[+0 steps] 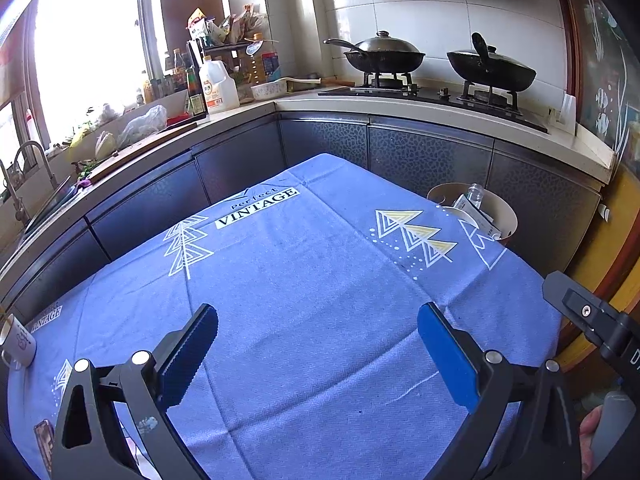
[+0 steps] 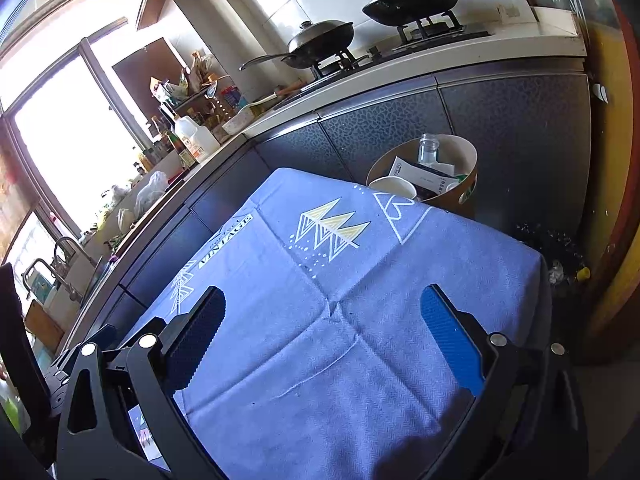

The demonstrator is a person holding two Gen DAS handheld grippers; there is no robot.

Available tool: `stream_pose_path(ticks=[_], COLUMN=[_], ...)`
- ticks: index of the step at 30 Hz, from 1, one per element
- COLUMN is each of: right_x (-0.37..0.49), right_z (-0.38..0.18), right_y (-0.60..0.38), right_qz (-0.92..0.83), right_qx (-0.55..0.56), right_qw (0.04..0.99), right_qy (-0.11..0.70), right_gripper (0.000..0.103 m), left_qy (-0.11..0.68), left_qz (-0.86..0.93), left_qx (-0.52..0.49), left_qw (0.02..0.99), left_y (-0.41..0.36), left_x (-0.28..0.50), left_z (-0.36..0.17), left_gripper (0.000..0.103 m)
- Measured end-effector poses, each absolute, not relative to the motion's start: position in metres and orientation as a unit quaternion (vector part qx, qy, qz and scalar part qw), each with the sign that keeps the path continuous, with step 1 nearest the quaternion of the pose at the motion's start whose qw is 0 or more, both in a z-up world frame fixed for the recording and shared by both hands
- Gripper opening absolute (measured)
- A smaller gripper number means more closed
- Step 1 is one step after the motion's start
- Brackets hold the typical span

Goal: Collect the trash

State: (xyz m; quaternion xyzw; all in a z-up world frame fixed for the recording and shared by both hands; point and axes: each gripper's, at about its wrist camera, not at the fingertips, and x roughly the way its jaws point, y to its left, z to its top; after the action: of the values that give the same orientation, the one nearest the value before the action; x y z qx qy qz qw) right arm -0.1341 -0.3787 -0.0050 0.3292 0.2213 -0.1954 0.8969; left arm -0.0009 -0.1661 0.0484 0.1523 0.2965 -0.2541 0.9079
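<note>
Black linkage and two blue-padded fingers of the left gripper [image 1: 318, 350] fill the bottom of the left wrist view, held low and level over a table covered by a blue tablecloth [image 1: 304, 280]. Its jaws stand wide apart with nothing between them, only bare cloth showing in the gap. At the lower right edge of that view a bit of a hand [image 1: 588, 436] grips a pale handle, and part of the other tool's black body juts in above it. In the right wrist view the right gripper [image 2: 322, 334] is tilted, also hovering over the cloth, its fingers likewise spread wide and holding nothing. Beyond the far right corner of the table, on the floor against the dark cabinets, stands a round tan bin [image 2: 468, 184]. Inside it are a clear glass jar [image 2: 428, 149] standing upright, white paper packaging [image 2: 404, 170] leaning beside it, and a white paper cup [image 2: 394, 187] at the near rim. A white mug [image 1: 18, 344] sits at the left edge of the table. On the stove behind, two lidded black pans [image 1: 384, 54] rest on the burners, and bottles crowd the counter [image 1: 240, 116] corner near the window.
</note>
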Motion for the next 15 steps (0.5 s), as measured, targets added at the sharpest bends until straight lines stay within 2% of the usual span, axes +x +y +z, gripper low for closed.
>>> stream_pose_path(ticks=[15], right_x=[-0.13], right_z=[-0.0065], right_y=[-0.3755], right_qz=[-0.198], right_qx=[0.327], right_qw=[0.895], right_qy=[0.229], right_gripper=[0.097], left_qy=[0.288], left_qz=[-0.229], left_qx=[0.169], left_qw=[0.914], left_y=[-0.1649], left_x=[-0.0012], left_z=[0.0483], left_gripper=[0.099])
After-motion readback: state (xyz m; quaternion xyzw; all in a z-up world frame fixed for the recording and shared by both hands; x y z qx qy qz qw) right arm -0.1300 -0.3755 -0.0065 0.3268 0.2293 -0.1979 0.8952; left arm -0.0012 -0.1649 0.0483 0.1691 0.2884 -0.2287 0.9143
